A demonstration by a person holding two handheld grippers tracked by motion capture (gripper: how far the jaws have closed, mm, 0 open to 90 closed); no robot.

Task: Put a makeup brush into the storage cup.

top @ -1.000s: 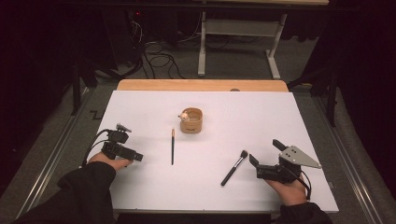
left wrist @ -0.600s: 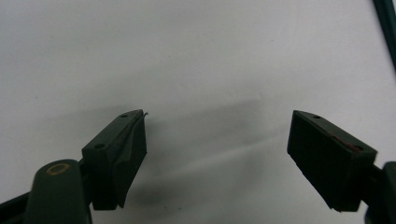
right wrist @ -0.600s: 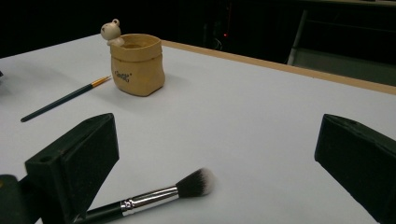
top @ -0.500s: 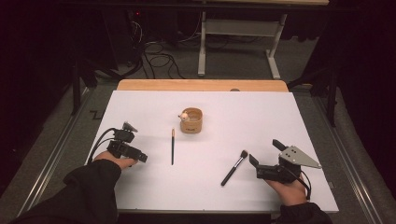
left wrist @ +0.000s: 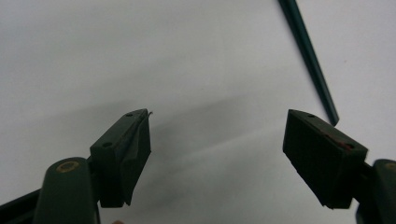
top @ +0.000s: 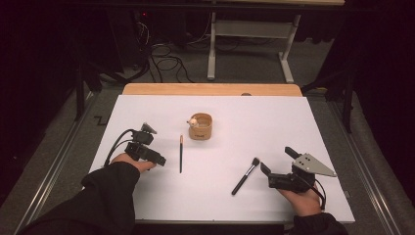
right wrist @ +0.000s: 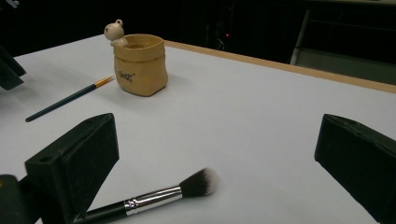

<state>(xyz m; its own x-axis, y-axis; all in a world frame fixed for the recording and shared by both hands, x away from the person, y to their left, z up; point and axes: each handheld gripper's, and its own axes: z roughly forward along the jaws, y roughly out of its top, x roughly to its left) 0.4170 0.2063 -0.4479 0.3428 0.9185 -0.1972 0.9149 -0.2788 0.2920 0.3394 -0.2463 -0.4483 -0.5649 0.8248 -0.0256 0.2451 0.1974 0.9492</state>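
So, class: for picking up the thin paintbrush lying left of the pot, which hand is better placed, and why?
Left. The left gripper sits just beside the thin paintbrush, its open jaws, which have just been closing a little, still empty, the handle tip close by. The right gripper is open by the makeup brush, farther off.

**Colours around the tan pot**

A white worktop [top: 293, 127] is showing a bare wooden strip beyond the tan pot [top: 200, 126], which is wearing a cream figurine and dark lettering. Left of the pot, a dark green paintbrush [top: 180, 154] is showing an orange-gold ferrule. Nearer than the pot, a black-handled makeup brush [top: 245, 175] is displaying silver metal and white-tipped dark bristles.
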